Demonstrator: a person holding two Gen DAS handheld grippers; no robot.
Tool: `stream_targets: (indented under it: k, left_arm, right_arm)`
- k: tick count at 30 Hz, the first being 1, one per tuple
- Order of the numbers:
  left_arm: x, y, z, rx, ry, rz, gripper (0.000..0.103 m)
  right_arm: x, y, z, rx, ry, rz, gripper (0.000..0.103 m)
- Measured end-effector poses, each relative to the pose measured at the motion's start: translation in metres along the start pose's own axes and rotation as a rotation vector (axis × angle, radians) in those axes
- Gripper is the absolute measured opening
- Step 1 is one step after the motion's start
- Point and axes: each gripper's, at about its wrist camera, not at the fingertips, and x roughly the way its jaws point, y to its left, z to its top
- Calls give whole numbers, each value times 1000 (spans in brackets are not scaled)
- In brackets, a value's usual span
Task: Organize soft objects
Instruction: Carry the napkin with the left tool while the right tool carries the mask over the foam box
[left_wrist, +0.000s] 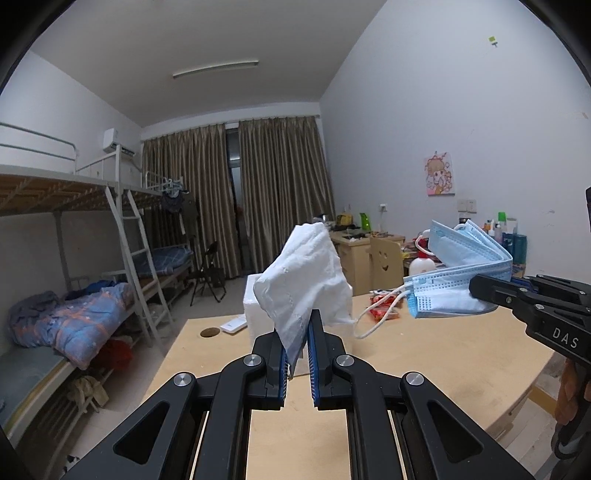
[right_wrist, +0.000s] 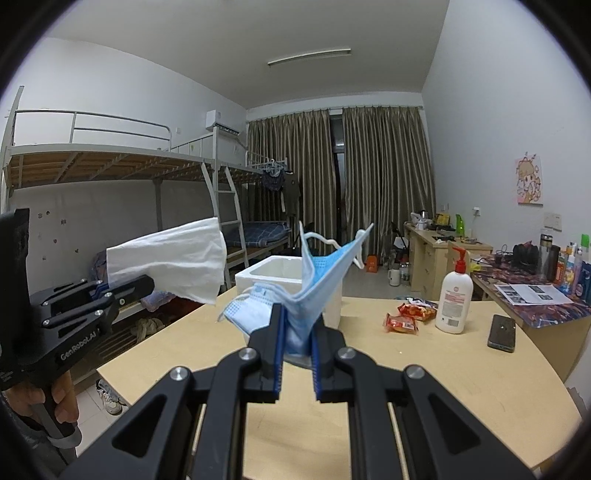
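My left gripper is shut on a white folded cloth and holds it in the air above the wooden table. In the right wrist view the cloth sticks out from that gripper at the left. My right gripper is shut on a bunch of blue face masks with white ear loops, held above the table. In the left wrist view the masks and the right gripper come in from the right. A white foam box stands open behind both; it also shows in the left wrist view.
On the table are red snack packets, a white pump bottle and a dark phone. A white remote lies near a round hole. Bunk beds stand left, cluttered desks right.
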Motion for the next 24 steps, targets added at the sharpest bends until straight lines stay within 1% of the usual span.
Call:
stream_targets:
  k: [9,15,24]
  left_arm:
    - [29,7,13,1,10,-1,10]
    - [59,13,23,-2,36,2,10]
    - [95,17,38,0,54,10,10]
  right_arm:
    - [30,-3,17,3,20,14,15]
    - [53,-6,27,6,35,25,15]
    - [82,-12,42,12,51,40,15]
